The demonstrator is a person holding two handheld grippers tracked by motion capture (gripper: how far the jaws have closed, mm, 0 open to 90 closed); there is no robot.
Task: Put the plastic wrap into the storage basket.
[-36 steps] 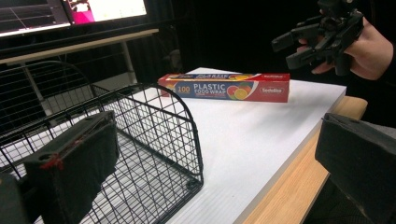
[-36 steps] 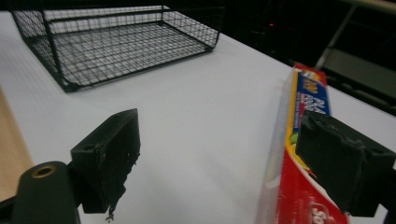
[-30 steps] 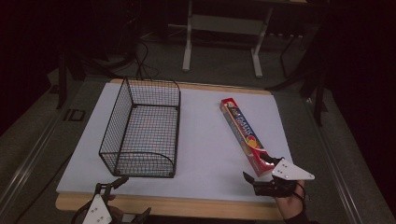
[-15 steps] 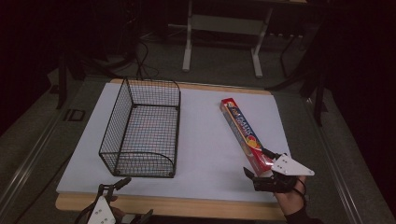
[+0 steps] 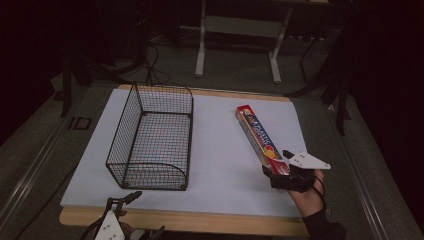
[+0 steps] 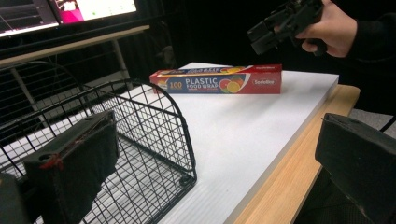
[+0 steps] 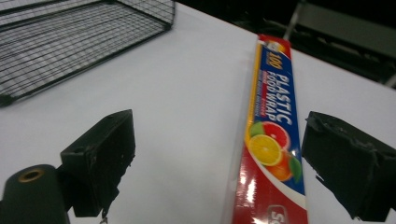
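Right gripper (image 5: 284, 167): held in the person's right hand (image 5: 309, 195) at the near right of the table; jaws wide apart, one either side of the near end of the plastic wrap box (image 7: 271, 140), neither pad touching it yet as far as the right gripper view shows.

Left gripper (image 5: 125, 200): low at the near left edge of the table, just in front of the wire basket (image 5: 152, 137); jaws spread, nothing between them.

Plastic wrap box: flat on the white board (image 5: 215, 150), long axis running away from the person and slightly leftward, well apart from the basket on its left.

Wire basket: upright, empty, rounded end toward the person.

Step in hand (judged): closing on the box's near end for a pick-up.

Doing it well: centre the box between the pads before closing; lower until the pads span the side walls, not the top edge; advance further along the length if possible, since an end grip on a long light box likely droops or swivels.

Risk: one pad touching first probably skids the box across the smooth board.

Likely destination: basket, unconfirmed.
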